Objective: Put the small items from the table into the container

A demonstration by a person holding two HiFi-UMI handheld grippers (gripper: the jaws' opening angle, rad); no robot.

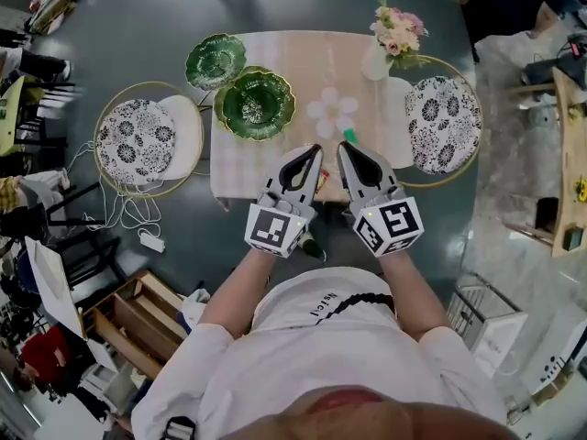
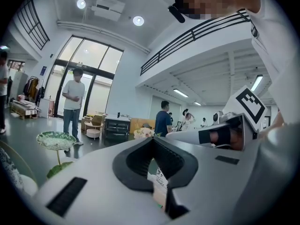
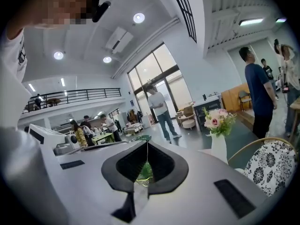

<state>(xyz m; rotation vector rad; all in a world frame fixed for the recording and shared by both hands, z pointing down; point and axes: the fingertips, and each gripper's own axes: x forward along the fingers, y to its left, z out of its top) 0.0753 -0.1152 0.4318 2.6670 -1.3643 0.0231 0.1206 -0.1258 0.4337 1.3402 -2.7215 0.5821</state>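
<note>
At the near edge of the table [image 1: 275,53], we have both tools side by side, pointing roughly level across the cloth. Our left gripper [image 1: 316,149] has its jaws together at the tips. A pale printed packet [image 2: 160,178] shows through the gap behind them, and we cannot tell whether it is pinched or just lies on the cloth below. Our right gripper [image 1: 341,146] is closed too, with nothing between its pads.

The small green item [image 1: 349,137] sits just beyond the right tips, at twelve o'clock from them, beside the white flower mat [image 1: 332,113]. The only open vessels we see are two leaf-shaped dishes. The large green dish [image 1: 255,104] is at eleven o'clock from the left gripper, with the small green dish [image 1: 215,60] behind it. We judge one of these to be the container.

To pick well, we should spread the right jaws before going further, since closed tips would only shove so light a piece along the cloth. Then we tip the nose down, straddle the item and close low on it. We carry toward ten o'clock, clear of the left tool alongside and the vase [image 1: 376,62] at one o'clock. We release low over the dish so nothing bounces out.
</note>
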